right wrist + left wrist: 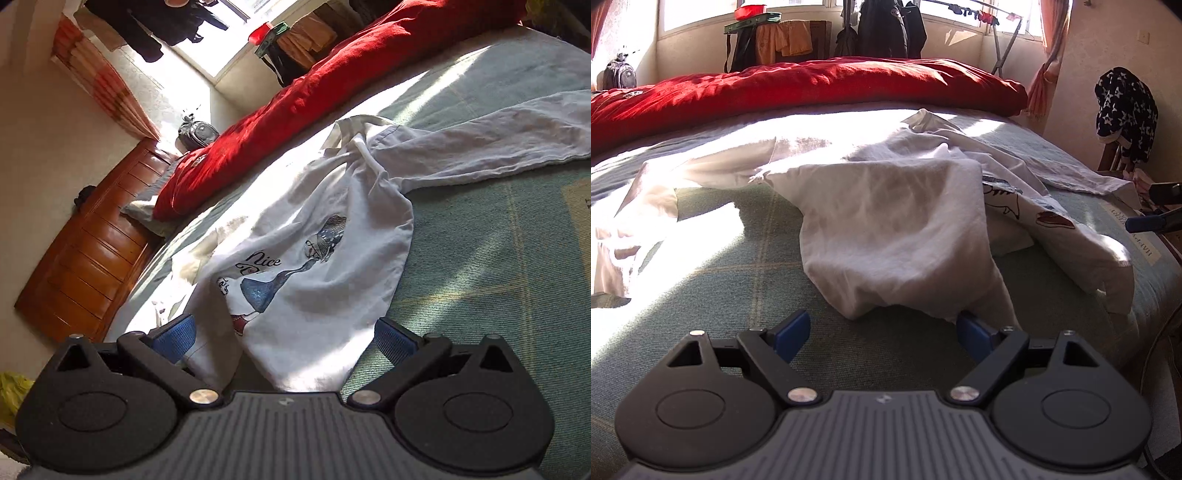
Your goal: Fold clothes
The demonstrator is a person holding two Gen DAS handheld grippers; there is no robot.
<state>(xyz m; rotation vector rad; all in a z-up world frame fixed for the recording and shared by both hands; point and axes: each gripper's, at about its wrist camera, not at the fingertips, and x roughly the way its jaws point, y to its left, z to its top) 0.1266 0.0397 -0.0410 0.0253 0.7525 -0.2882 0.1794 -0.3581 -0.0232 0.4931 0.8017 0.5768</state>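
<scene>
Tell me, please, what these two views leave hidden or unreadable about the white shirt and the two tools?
- Left wrist view: the white shirt lies heaped; its own folds cover most of the print, and sun glare washes out its far sleeve.
- Left wrist view: the right tool is cut off by the picture's edge.
- Right wrist view: the hem drapes between the right tool's open pads; contact is unclear.

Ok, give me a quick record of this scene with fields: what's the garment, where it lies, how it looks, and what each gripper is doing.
garment: white shirt with a printed picture
surface: green checked bed cover
shape: crumpled, one sleeve stretched out, not yet folded
behind it: red duvet
left gripper: jaws wide, just short of the shirt's hem, holding nothing
right gripper: jaws wide, shirt cloth lying between them, not pinched
</scene>
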